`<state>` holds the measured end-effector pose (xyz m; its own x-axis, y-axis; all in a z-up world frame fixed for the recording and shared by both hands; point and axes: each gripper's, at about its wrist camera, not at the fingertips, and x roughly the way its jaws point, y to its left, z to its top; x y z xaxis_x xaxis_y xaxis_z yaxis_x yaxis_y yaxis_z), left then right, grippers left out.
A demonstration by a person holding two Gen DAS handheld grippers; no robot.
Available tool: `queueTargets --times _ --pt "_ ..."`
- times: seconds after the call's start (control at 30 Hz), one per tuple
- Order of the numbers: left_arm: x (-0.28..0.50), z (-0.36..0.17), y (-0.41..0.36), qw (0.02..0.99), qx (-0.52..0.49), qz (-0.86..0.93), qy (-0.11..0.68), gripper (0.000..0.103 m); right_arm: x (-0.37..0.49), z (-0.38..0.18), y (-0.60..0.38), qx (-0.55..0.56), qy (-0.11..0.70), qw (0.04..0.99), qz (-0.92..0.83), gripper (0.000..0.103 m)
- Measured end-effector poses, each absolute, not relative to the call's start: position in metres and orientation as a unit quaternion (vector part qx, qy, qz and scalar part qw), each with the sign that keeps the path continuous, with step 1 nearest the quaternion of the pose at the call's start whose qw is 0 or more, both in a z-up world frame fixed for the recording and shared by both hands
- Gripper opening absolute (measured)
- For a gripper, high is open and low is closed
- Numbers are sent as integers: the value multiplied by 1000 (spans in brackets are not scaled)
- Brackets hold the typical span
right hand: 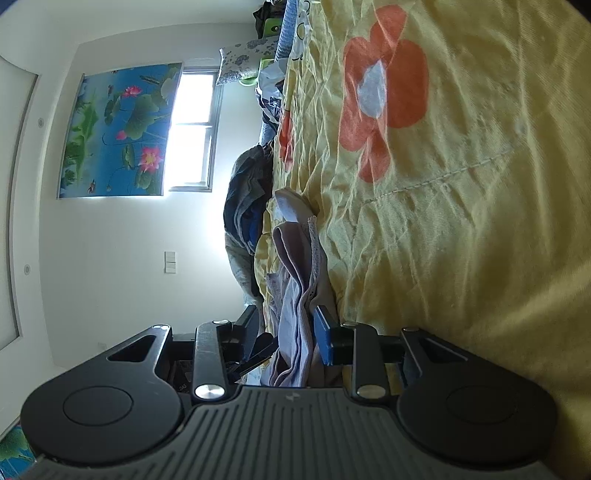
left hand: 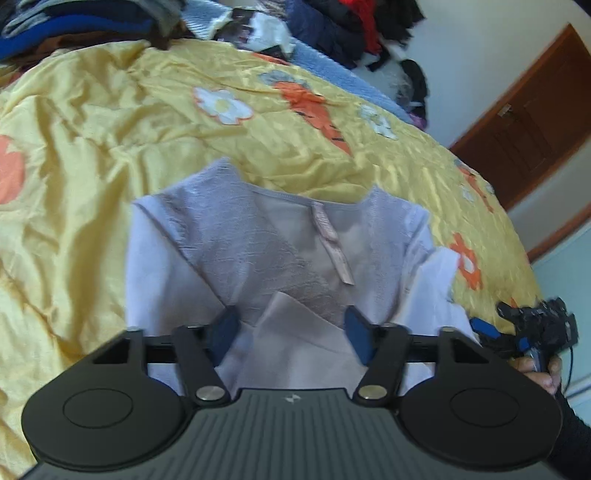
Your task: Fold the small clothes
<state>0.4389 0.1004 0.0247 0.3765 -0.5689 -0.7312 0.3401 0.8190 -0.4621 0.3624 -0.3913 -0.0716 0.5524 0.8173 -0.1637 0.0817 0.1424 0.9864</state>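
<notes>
A small pale lilac garment [left hand: 280, 251] with a pink neck tag lies on the yellow flowered bedspread [left hand: 92, 155]. My left gripper [left hand: 291, 332] is open just above its near edge, blue pads on either side of a folded-up flap. My right gripper [left hand: 532, 325] shows at the garment's right edge in the left wrist view. In the right wrist view the right gripper [right hand: 291, 339] is turned sideways with the garment's bunched edge [right hand: 299, 295] between its jaws; one blue pad [right hand: 325, 336] shows, the other is hidden by cloth.
A pile of dark and red clothes [left hand: 351, 33] and blue folded clothes [left hand: 74, 26] lie at the bed's far side. A brown door [left hand: 532, 118] stands at the right. A dark clothes heap [right hand: 247, 192], a window and a lotus poster [right hand: 118, 129] show beyond the bed.
</notes>
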Motion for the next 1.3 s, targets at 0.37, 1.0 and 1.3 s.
queueTargets --times 0.37,1.0,1.3 --pt "426 26 90 850 -50 -254 459 4 360 -74 -392 587 379 656 287 38" --pt "438 55 141 897 -128 -172 386 2 357 -77 -398 573 373 658 314 38" --pt "437 25 147 881 -155 -166 414 2 373 -16 -373 362 407 791 278 51"
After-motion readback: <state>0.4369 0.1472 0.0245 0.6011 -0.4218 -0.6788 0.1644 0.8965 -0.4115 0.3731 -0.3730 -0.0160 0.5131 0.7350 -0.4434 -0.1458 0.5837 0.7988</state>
